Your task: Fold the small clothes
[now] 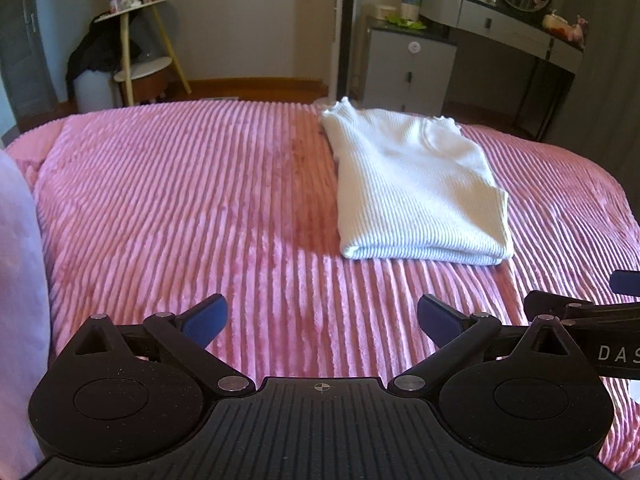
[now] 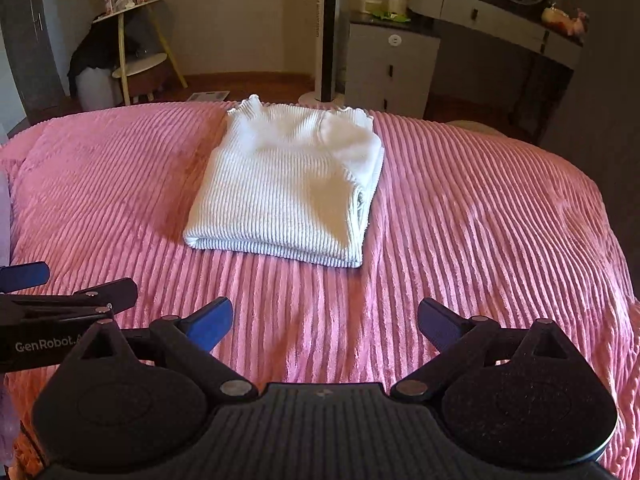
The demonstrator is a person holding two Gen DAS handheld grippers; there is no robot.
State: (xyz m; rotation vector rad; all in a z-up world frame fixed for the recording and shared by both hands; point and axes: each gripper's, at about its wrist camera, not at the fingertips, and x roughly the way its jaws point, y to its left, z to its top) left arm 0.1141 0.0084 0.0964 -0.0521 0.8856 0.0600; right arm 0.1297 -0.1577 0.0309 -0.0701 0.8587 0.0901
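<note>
Both claws hang side by side, low over the pink bedspread [image 1: 200, 200]. Left claw [image 1: 322, 320] has its jaws spread wide with nothing between them; right claw [image 2: 325, 322] is equally wide and empty. Beyond them lies the white top [image 2: 288, 184], folded into a neat rectangle, ahead and right of the left claw, ahead and slightly left of the right, well apart from both.
</note>
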